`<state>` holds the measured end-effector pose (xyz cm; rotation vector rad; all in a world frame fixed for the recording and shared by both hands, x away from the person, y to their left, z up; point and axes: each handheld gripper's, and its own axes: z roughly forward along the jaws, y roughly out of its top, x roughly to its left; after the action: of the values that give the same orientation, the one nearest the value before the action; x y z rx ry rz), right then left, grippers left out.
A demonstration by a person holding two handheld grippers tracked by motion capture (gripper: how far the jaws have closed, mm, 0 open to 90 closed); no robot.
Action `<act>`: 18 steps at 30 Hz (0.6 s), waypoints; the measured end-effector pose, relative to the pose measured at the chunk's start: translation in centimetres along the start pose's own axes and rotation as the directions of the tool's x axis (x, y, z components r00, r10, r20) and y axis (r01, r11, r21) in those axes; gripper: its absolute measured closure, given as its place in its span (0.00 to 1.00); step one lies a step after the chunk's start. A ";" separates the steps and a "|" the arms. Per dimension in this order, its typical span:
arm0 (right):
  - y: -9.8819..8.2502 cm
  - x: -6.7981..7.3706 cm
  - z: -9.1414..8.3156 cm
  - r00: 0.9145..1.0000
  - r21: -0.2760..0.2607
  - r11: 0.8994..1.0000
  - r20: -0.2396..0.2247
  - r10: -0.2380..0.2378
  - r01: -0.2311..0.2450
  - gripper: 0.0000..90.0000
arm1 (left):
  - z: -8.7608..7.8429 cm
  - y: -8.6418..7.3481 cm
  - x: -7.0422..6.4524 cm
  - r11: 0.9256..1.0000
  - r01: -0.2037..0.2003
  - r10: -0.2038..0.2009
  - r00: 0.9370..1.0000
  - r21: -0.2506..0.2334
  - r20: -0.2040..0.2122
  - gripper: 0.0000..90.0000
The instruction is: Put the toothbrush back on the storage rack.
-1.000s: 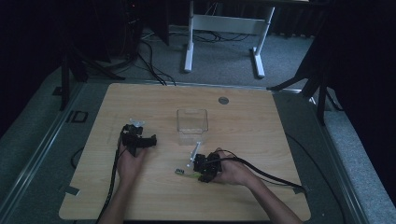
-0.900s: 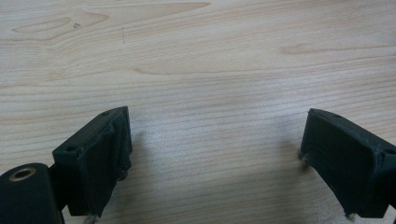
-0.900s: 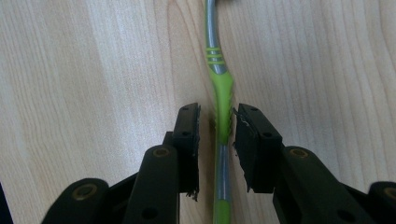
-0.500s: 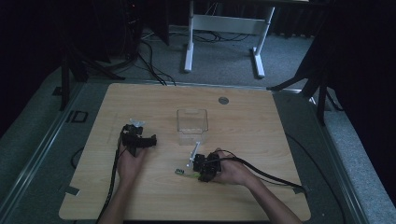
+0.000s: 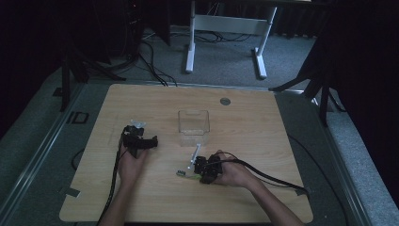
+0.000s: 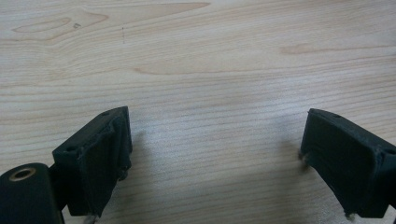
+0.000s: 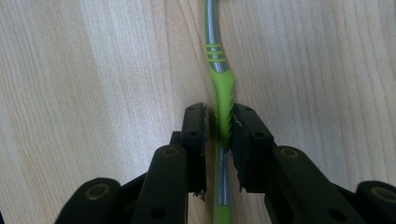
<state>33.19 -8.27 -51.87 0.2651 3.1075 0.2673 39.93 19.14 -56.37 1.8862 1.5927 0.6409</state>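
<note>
- Wooden table (image 5: 263, 141) bears everything; both grippers sit low over it.
- Clear plastic box (image 5: 193, 126) stands just beyond the right gripper (image 5: 201, 170); whether anything lies inside cannot be told.
- Left gripper (image 5: 149, 141) is well apart from the box, its jaws spread wide over bare wood, nothing between them.
- Green-and-grey toothbrush (image 7: 222, 100) lies flat on the table between the right gripper's jaws, running ahead toward the box; the jaws have just been closing, now narrow, pads against its green grip.
</note>
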 end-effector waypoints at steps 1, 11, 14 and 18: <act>0.0 0.0 0.0 1.000 0.000 1.000 0.000 0.000 0.000 0.84 | 0.0 0.0 0.0 1.000 0.000 0.000 1.000 0.000 0.000 0.10; 0.0 0.0 0.0 1.000 -0.002 1.000 0.014 0.002 -0.002 0.90 | 0.0 0.0 0.0 1.000 0.000 0.000 1.000 0.000 0.000 0.10; 0.0 0.1 0.0 1.000 -0.002 1.000 0.017 -0.001 0.001 0.91 | 0.0 0.0 0.0 1.000 0.000 0.000 1.000 0.000 0.000 0.10; -0.1 0.1 0.0 1.000 -0.005 1.000 0.028 -0.001 0.001 0.91 | 0.0 0.0 0.0 1.000 0.000 0.000 1.000 0.000 0.000 0.10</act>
<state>33.07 -8.32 -51.90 0.2644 3.0784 0.2692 39.93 19.14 -56.37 1.8863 1.5928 0.6405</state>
